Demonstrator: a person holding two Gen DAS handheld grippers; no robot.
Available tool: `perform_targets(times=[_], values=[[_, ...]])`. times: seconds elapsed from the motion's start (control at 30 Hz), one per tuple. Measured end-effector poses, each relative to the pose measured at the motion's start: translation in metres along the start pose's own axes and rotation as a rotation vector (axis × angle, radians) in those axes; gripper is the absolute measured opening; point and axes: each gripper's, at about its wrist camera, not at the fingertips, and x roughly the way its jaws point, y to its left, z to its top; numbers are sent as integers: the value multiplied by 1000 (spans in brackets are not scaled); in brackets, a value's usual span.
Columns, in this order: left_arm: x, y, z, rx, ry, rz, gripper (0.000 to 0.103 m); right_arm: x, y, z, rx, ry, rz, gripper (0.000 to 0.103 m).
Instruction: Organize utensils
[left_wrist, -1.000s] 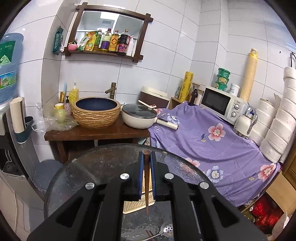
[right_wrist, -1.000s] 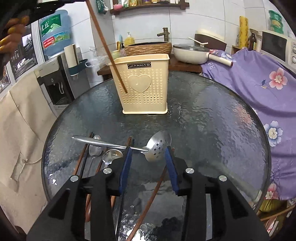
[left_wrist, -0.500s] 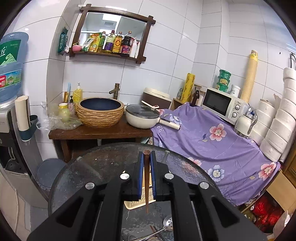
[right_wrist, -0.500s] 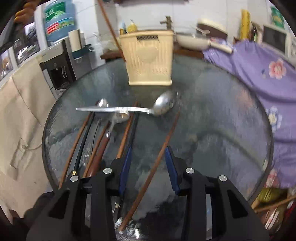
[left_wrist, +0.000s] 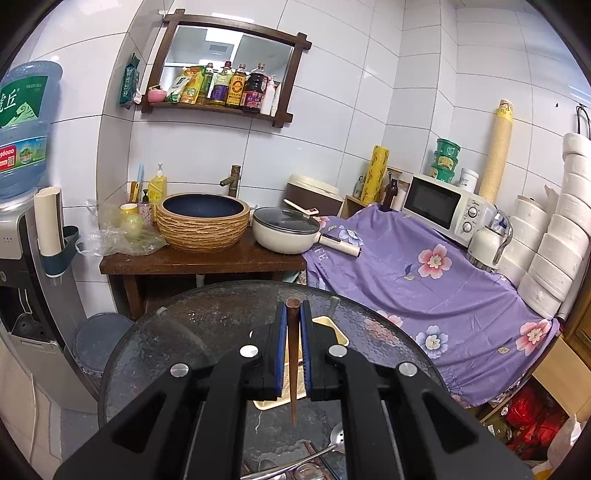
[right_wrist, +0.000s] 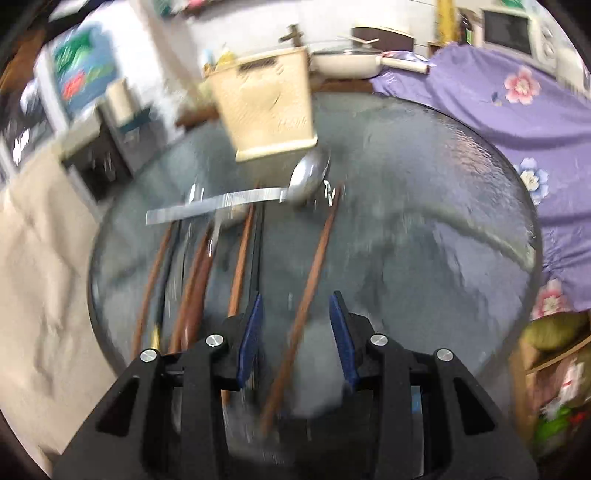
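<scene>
— Brown wooden chopstick (right_wrist: 308, 295) lies on the round glass table (right_wrist: 424, 221), running lengthwise between our right gripper's (right_wrist: 297, 334) spread blue pads — nothing pinched yet.

— So its long axis points away from that claw, toward the cream plastic utensil basket (right_wrist: 267, 107) ahead?

— Yes. Our left gripper (left_wrist: 293, 345) is pressed on another dark wooden chopstick (left_wrist: 292, 369), hanging tip-down above the basket.

On the water jug (left_wrist: 23, 125) at nine o'clock in the left wrist view, the green label reads "TIGER HILL" above a large character "丘"; a red strip lower down shows "6000". The purple cloth (left_wrist: 417, 280) bears "FE" near centre. The right wrist view is too blurred to read.
</scene>
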Motion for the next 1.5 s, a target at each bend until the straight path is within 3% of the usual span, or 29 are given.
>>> perform_targets(times=[0.2, 0.4, 0.87, 1.07, 1.5], values=[[3, 1, -2, 2, 12, 7, 7, 44, -21, 66, 100, -11, -4, 38], [8, 5, -5, -1, 20, 12, 7, 77, -28, 97, 137, 19, 21, 36], [18, 8, -11, -5, 38, 8, 7, 105, -25, 104, 106, 56, -14, 8], [18, 4, -11, 2, 38, 4, 7, 85, -19, 112, 52, -38, -54, 5], [9, 1, -5, 13, 19, 3, 7, 9, 34, 159, -276, -284, -161, 4]])
